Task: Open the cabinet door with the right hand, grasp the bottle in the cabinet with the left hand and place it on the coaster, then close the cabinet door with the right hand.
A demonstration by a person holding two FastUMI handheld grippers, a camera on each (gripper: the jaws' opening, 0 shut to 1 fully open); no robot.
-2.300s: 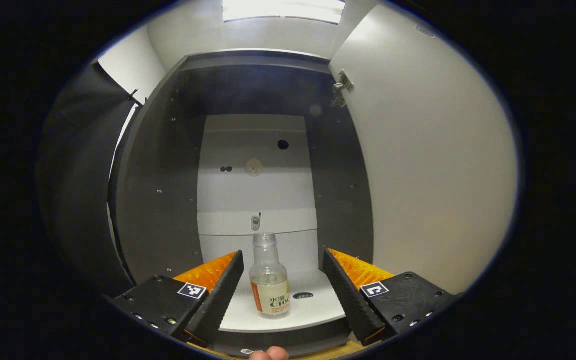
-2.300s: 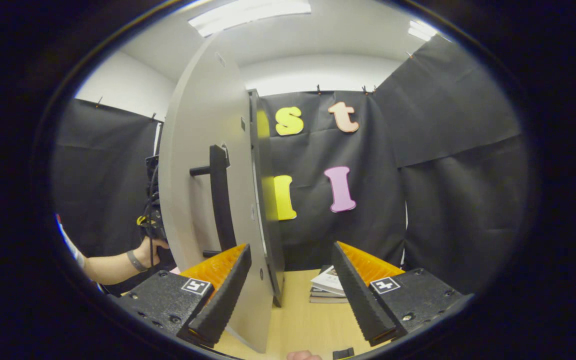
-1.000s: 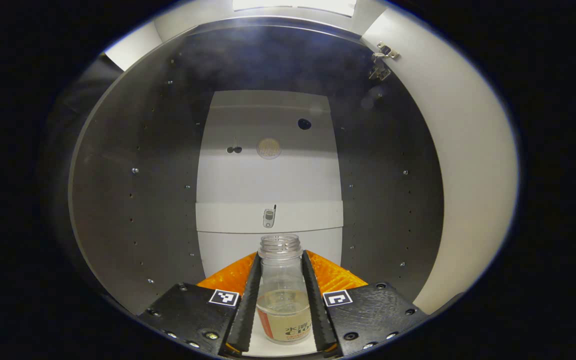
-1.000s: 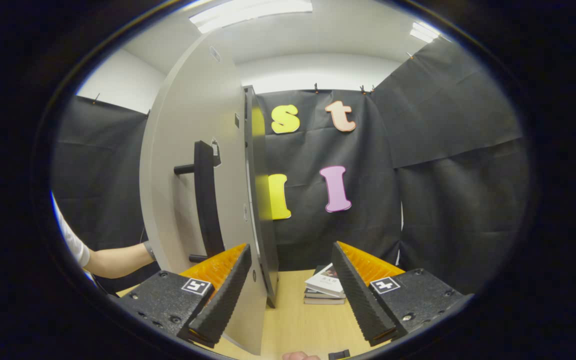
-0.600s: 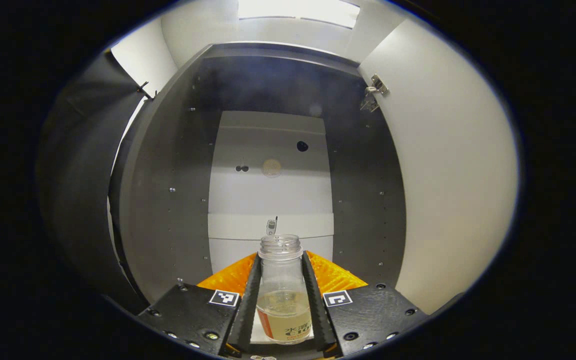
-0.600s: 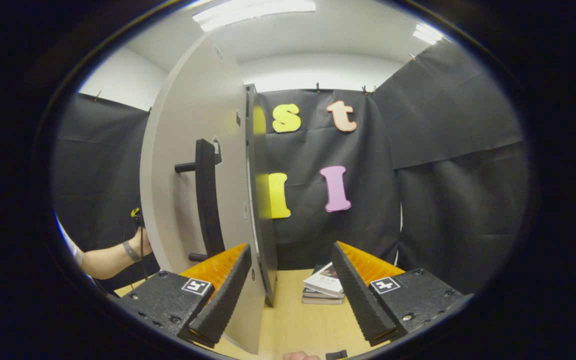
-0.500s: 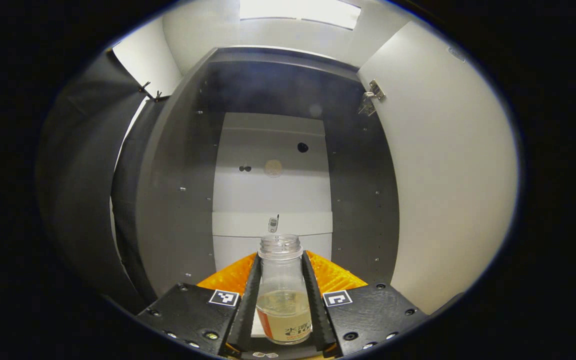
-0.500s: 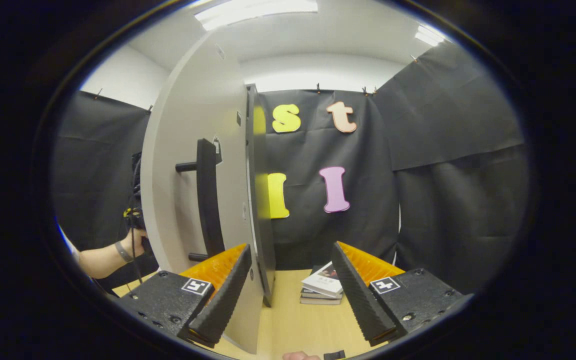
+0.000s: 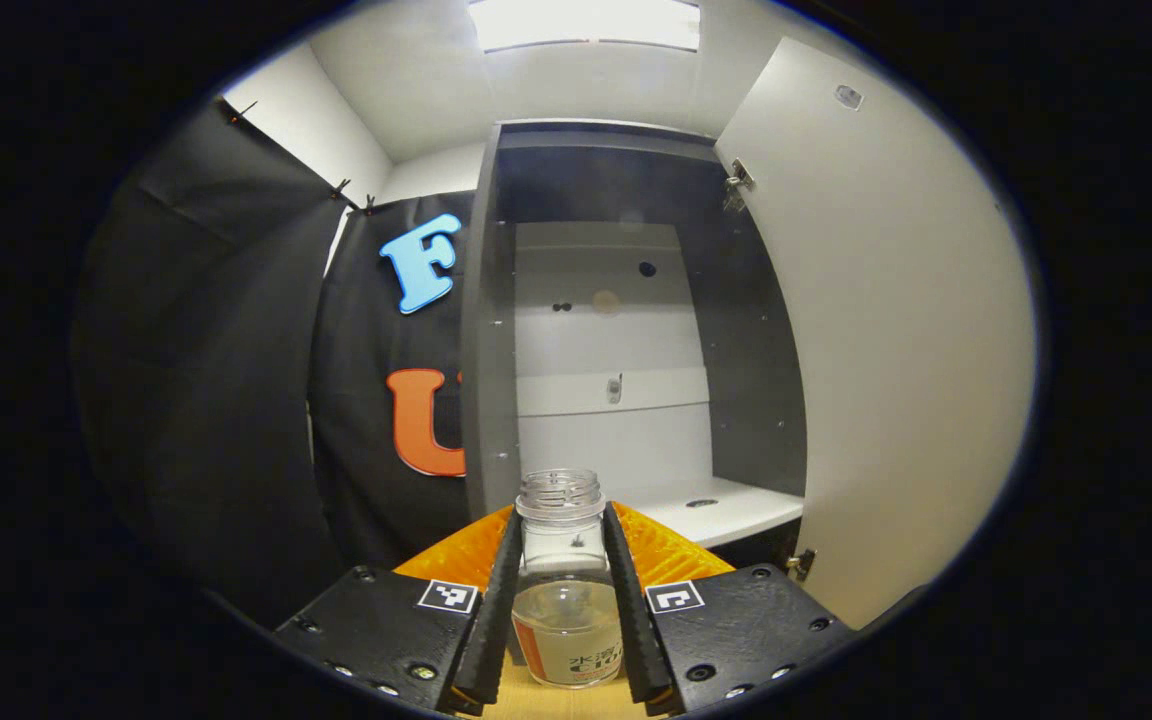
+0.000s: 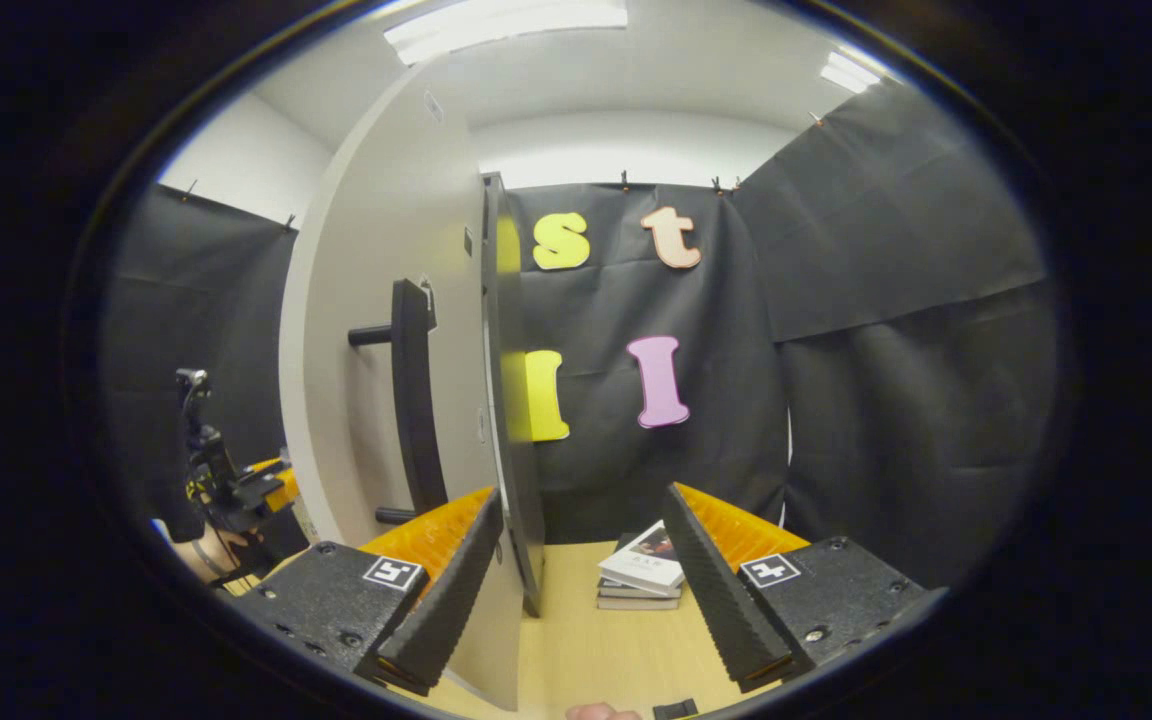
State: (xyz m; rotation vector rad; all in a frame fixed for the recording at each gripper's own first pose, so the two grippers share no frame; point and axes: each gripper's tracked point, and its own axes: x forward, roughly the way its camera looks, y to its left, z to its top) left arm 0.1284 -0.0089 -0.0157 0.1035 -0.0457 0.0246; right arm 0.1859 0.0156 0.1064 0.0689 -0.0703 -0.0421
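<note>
Withdrawn from the cabinet point(image 9: 586, 330), left tongs point(image 9: 563, 590) grip the bottle point(image 9: 563, 590) upright.

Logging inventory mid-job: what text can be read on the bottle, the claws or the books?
Label on the bottle: cut off by the left claw, unreadable.
The square markers on the left claw and the right claw: patterns, no words.
Top cover of the books: too small to read.
</note>
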